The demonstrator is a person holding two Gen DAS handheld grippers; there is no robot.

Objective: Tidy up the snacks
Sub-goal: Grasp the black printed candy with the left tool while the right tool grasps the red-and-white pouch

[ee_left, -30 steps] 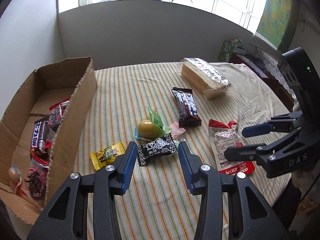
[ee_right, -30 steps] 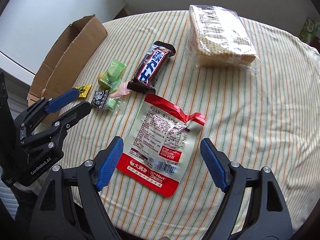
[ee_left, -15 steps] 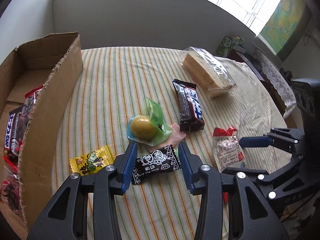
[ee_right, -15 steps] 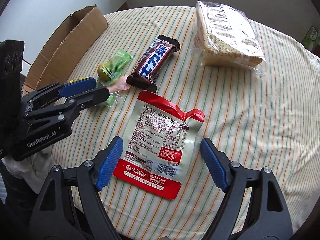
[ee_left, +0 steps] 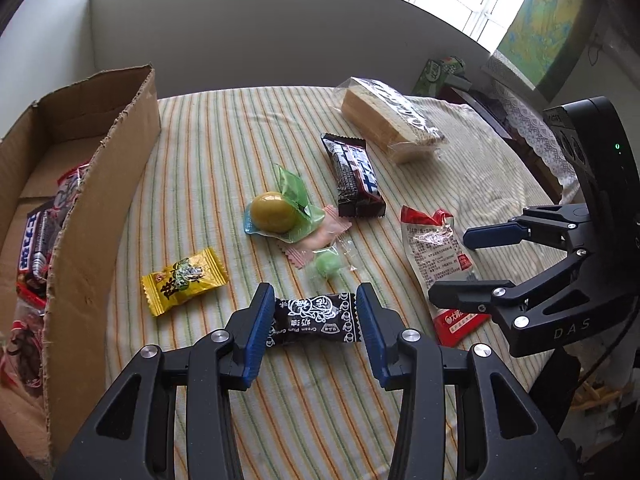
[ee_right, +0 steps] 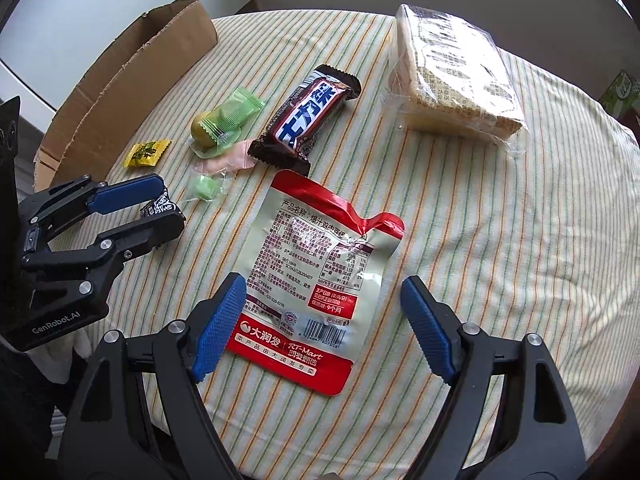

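Note:
A black cream plum candy [ee_left: 316,318] lies on the striped tablecloth [ee_left: 224,140] between the blue pads of my left gripper [ee_left: 313,294]. The jaws straddle its wrapper ends with no visible squeeze, so that gripper is open. My right gripper [ee_right: 322,282] is open wide over the lower half of a flat red and silver pouch [ee_right: 312,248], one pad on either side of it. A cardboard box [ee_left: 100,184] at the left holds several packed snacks [ee_left: 36,240].
Loose on the cloth are a yellow candy [ee_left: 184,280], a green-wrapped yellow ball [ee_left: 276,212], a pink candy [ee_left: 316,240], a small green candy [ee_left: 328,266], a chocolate bar [ee_left: 354,176] and a wrapped cake pack [ee_left: 388,120]. The table edge [ee_left: 532,184] runs along the right.
My left gripper tipped downward and came in over the black candy, which was beyond its tips and now lies between the pads. The right gripper has hardly shifted over the pouch.

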